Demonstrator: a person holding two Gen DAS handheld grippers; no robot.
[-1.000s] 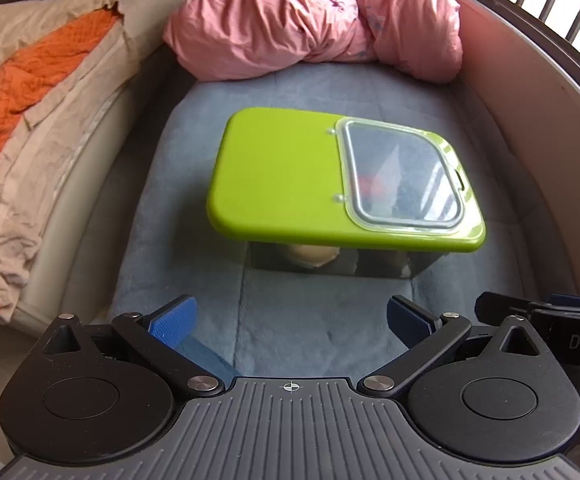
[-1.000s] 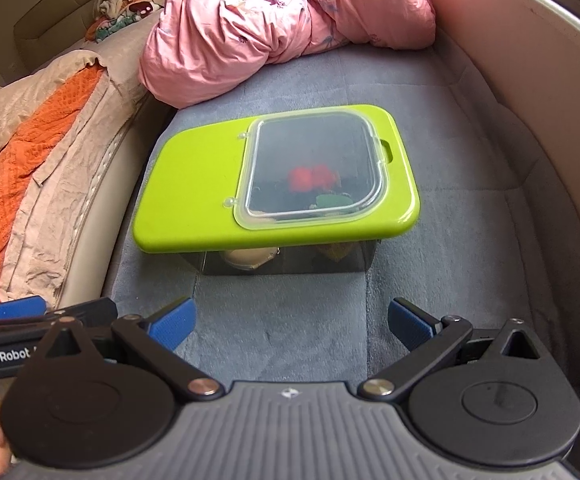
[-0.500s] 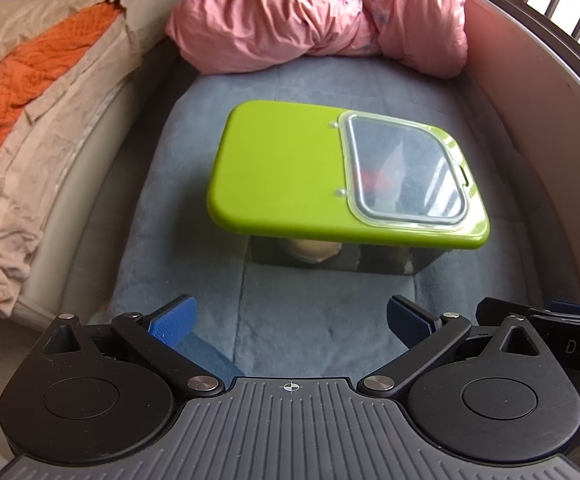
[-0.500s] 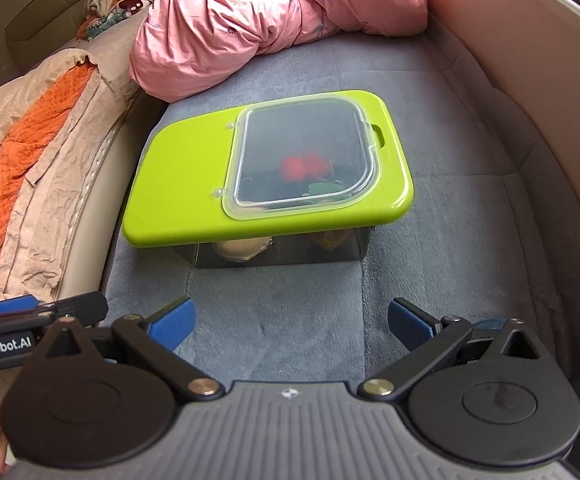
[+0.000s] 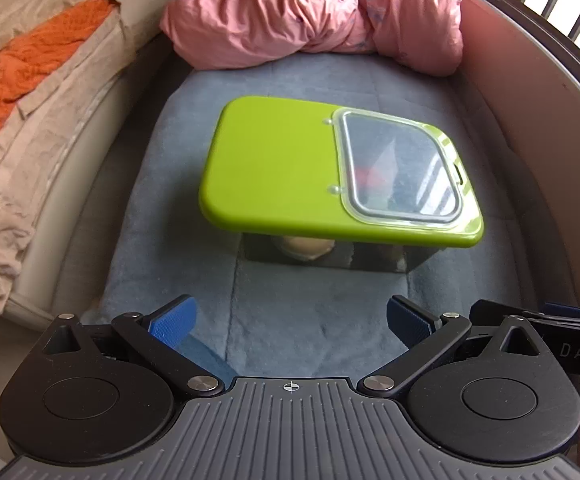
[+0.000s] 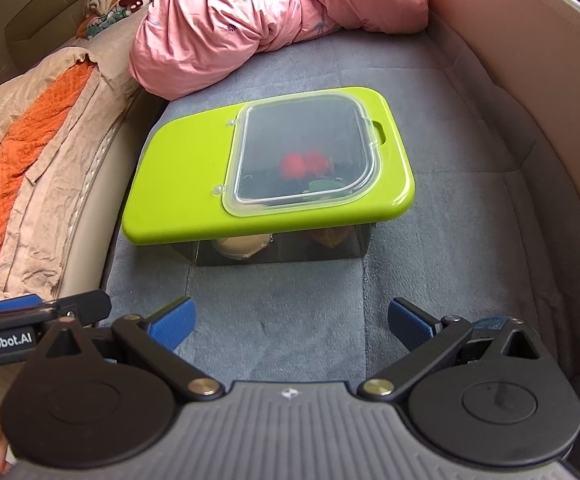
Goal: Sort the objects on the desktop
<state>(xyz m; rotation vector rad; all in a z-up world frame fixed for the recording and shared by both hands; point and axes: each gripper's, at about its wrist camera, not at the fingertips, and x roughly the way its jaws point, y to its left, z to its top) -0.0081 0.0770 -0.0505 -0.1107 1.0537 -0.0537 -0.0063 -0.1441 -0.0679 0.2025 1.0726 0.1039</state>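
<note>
A clear storage box with a lime-green lid point(image 5: 274, 168) point(image 6: 186, 200) stands on the grey cushion, its clear hatch point(image 5: 399, 172) point(image 6: 301, 152) shut. Through the hatch I see red items point(image 6: 303, 164) and a green one; through the front wall a beige round object point(image 5: 303, 248) point(image 6: 242, 246) and a yellowish one point(image 6: 329, 236). My left gripper point(image 5: 290, 320) is open and empty, a little short of the box. My right gripper point(image 6: 291, 320) is open and empty, also short of the box. Each gripper's side shows at the edge of the other's view.
A pink quilt point(image 5: 313, 12) point(image 6: 258, 12) is bunched behind the box. Orange and beige blankets point(image 5: 30, 92) point(image 6: 30, 152) lie over the left armrest. The beige padded wall point(image 5: 529, 92) curves along the right, dark rails above.
Both grippers have drawn slightly back and up from the box, which now sits higher in the views. The jaws stay open. The box has not moved.
</note>
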